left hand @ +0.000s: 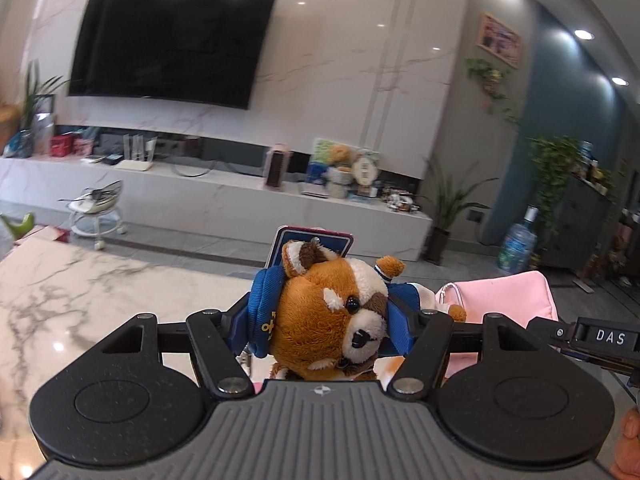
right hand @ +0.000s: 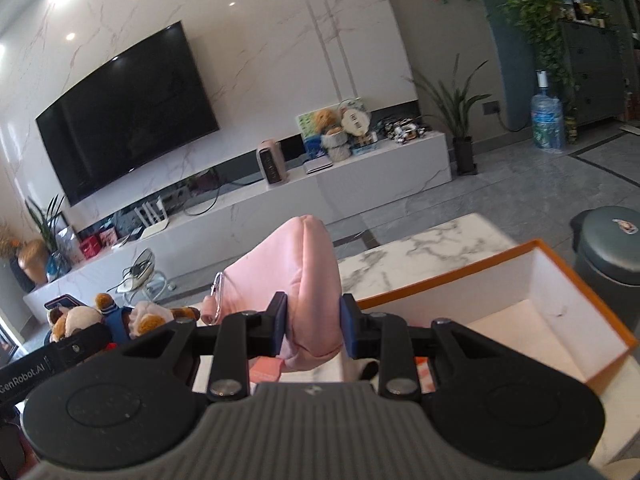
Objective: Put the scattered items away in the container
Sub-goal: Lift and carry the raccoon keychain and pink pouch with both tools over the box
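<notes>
The left gripper (left hand: 320,316) is closed on a plush (left hand: 324,320), a red panda in a blue hood, whose head is clamped between the blue pads (left hand: 400,320) and held above the marble table (left hand: 80,300). A card (left hand: 312,240) with a blue face and a red edge stands just behind the plush, at 12 o'clock. At 3 o'clock from the plush a pink pouch (left hand: 504,300) is seen, and part of the right gripper crosses the frame edge beside it.

The right gripper (right hand: 314,328) is clamped on the pouch (right hand: 296,276), which is pinched between the pads (right hand: 280,324) and stands up between them. A metal clip (right hand: 218,296) hangs at the pouch's 9 o'clock side. At 9 o'clock in the right view the plush (right hand: 80,320) is seen in the left gripper (right hand: 80,336).

At 3 o'clock from the pouch, an open box (right hand: 560,304) with an orange rim and white walls rests on the table (right hand: 420,256); its visible interior is bare. Past the box, at 2 o'clock, a grey bin (right hand: 608,244) stands on the floor. A television (right hand: 128,116) is mounted on the far wall.
</notes>
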{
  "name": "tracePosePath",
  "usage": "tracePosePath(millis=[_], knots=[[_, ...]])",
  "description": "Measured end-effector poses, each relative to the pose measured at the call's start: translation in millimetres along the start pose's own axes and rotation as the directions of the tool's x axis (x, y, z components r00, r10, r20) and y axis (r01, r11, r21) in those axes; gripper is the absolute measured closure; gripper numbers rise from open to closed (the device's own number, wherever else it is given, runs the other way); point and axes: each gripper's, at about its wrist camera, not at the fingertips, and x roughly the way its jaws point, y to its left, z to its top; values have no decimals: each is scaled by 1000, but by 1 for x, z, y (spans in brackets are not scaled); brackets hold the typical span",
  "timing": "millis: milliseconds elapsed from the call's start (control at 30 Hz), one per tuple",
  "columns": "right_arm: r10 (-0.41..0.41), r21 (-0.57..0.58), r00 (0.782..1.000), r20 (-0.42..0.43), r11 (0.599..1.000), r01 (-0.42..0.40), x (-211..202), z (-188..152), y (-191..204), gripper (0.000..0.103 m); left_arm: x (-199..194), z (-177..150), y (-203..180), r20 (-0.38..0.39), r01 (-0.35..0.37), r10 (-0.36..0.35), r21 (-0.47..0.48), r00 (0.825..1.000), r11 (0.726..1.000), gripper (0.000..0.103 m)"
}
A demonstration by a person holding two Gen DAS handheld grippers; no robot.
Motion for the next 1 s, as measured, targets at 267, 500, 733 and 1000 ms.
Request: tracePosePath(millis=[267, 500, 733, 1000], knots=[[-114, 40, 993, 37, 993, 113, -35, 2, -62, 72, 12, -16, -64, -42, 114, -111, 67, 993, 991, 26], [-171, 88, 985, 12, 982, 169, -31, 0, -109, 72, 43, -33, -107, -116, 148, -132, 139, 984, 979, 26], [-185, 133, 981, -51, 973, 190, 7, -1, -147, 72, 81, -51, -136, -184, 147, -109, 211, 977, 966, 26], [-190, 131, 967, -171, 968, 213, 76, -5, -178, 72, 124, -74, -147, -259, 156, -84, 272, 962, 950, 26]])
